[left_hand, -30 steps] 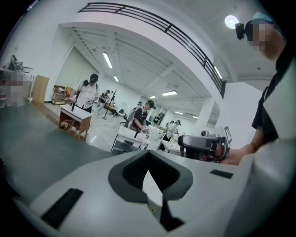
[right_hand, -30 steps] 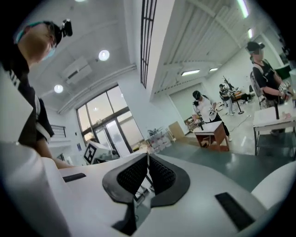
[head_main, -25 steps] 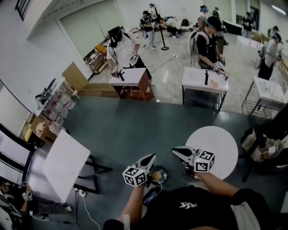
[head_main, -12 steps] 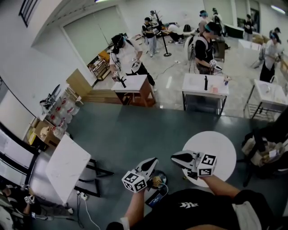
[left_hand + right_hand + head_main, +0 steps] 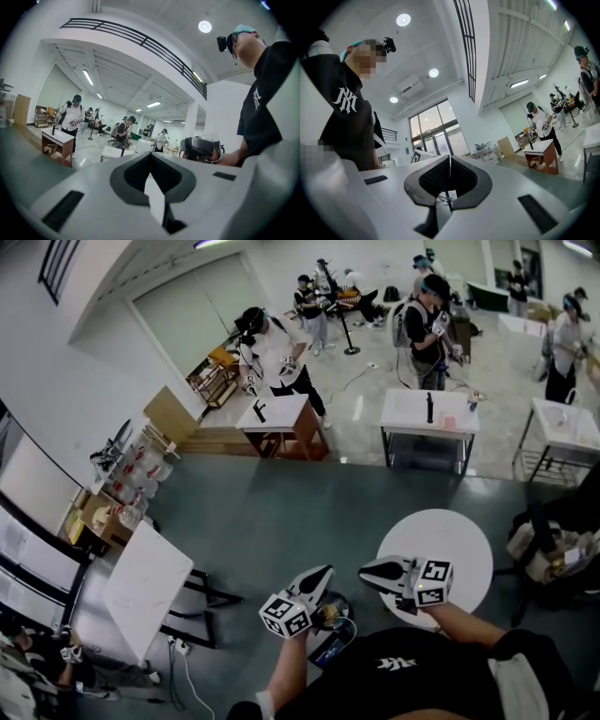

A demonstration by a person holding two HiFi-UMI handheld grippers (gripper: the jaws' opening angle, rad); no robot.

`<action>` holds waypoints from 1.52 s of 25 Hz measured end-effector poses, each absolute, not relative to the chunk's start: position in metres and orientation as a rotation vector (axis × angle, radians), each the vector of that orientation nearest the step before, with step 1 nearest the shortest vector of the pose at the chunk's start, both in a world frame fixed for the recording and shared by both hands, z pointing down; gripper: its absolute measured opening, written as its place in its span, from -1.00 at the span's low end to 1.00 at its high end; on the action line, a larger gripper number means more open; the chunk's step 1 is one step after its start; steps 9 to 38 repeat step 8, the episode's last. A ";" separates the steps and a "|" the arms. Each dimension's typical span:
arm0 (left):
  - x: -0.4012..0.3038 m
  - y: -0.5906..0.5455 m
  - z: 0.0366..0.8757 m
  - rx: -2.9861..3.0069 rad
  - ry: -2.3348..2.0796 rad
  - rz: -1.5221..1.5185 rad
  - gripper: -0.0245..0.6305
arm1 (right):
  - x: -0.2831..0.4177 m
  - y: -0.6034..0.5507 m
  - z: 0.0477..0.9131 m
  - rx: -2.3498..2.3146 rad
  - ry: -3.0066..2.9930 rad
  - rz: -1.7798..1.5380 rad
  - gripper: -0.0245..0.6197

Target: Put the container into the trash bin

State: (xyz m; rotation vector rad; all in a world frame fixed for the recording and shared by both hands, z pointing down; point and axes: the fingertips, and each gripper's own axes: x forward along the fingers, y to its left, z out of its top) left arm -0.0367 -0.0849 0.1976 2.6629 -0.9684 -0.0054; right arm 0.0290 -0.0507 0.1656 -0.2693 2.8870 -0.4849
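In the head view a small dark round bin (image 5: pixel 336 600) stands on the floor by my legs, with something tan (image 5: pixel 326 618) in it; my left gripper partly hides it. The left gripper (image 5: pixel 325 570) hangs above the bin, shut and holding nothing. My right gripper (image 5: pixel 365 569) is close beside it, by the edge of the round white table (image 5: pixel 448 538), also shut and holding nothing. In the left gripper view the left gripper (image 5: pixel 150 154) has its jaws pressed together, and the right gripper (image 5: pixel 202 149) shows beyond them. The right gripper (image 5: pixel 450 158) has its jaws together in its own view too.
A white rectangular table (image 5: pixel 145 587) stands at the left with a black chair (image 5: pixel 202 594) beside it. A cable and a blue device (image 5: pixel 323 646) lie on the floor near the bin. Other people work at tables (image 5: pixel 429 413) farther back. A bag (image 5: pixel 548 554) lies at the right.
Both grippers have drifted a little up and sideways together, still shut and empty. The head camera has tilted slightly.
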 end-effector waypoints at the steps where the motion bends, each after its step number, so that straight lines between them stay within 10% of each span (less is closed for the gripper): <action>1: -0.036 -0.083 0.198 2.665 -0.968 -0.001 -0.92 | 0.028 -0.049 0.166 -0.264 2.888 -0.487 -0.80; 38: -0.045 -0.074 0.201 2.654 -0.979 -0.024 -0.92 | 0.019 -0.046 0.170 -0.229 2.907 -0.509 -0.80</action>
